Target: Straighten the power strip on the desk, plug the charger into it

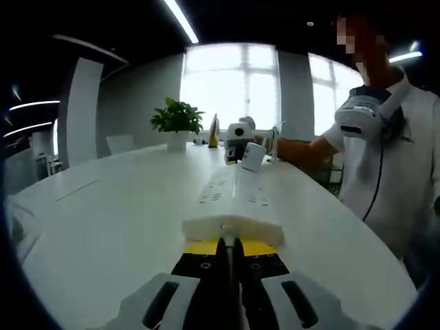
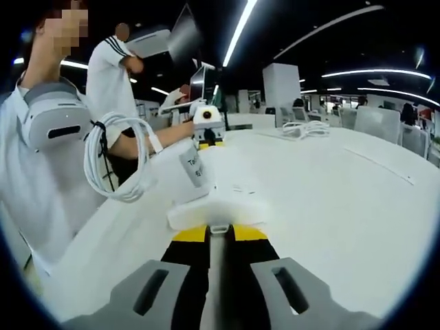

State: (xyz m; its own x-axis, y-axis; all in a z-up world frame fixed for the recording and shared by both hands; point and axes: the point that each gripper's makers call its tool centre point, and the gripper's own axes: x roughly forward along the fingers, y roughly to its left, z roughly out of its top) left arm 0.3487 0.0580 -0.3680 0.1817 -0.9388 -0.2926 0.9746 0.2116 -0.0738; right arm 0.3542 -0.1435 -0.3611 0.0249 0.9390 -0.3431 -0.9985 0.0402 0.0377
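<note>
My left gripper (image 1: 230, 242) is clamped, jaws together, on the near end of the power strip (image 1: 230, 191), which lies flat on the white worktop (image 1: 117, 213) and runs straight away from me. In the right gripper view, my right gripper (image 2: 216, 230) is likewise closed on the opposite end of the strip. I judge the step in hand to be the straightening. To do it well, swing both ends together as one rigid bar, slide the strip rather than lift it, and apply no twist between the two clamps. The charger (image 1: 253, 157) stands upright at the strip's far end, close to the right gripper; I cannot tell whether its pins are seated. Move slowly so that it does not topple. Its coiled white cable (image 2: 113, 161) hangs off the worktop edge by my body, so allow it slack.
</note>
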